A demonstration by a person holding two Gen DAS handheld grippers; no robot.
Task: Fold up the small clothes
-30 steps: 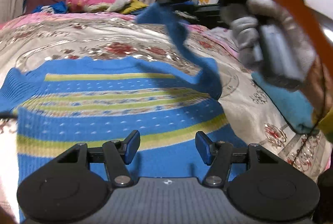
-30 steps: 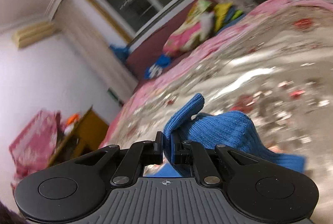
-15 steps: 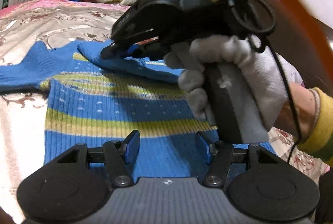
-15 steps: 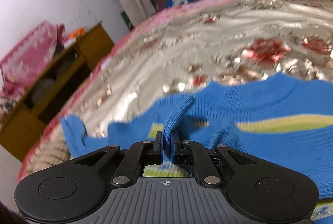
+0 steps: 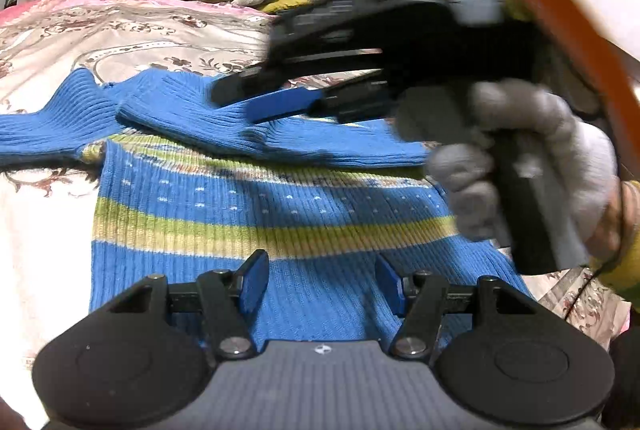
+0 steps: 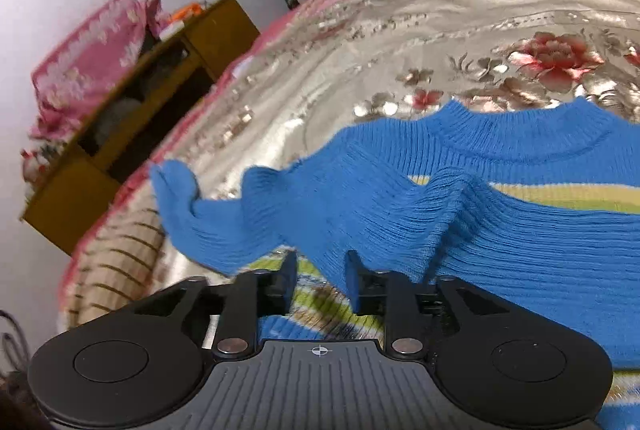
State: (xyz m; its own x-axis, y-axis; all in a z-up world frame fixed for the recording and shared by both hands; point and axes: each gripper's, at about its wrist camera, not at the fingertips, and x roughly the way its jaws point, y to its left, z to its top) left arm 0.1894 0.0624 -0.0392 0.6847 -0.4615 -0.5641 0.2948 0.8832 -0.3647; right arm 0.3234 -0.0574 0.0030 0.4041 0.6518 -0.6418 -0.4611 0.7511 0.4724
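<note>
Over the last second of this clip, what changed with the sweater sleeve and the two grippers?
The right gripper carried the blue sleeve across and laid it over the striped sweater chest. Its jaws have just been opening; the sleeve now lies loose, with an edge between the fingers, not pinched. The left gripper stayed open, empty, over the hem. The sweater body kept flat on the bedspread.

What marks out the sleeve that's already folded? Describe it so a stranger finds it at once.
On the flowered bedspread lies a blue sweater with yellow-green stripes. The folded sleeve crosses its chest just below the collar, under the right gripper, whose jaws have just opened. Unlike the other sleeve, stretched out onto the bedspread, it rests on the sweater's body.
</note>
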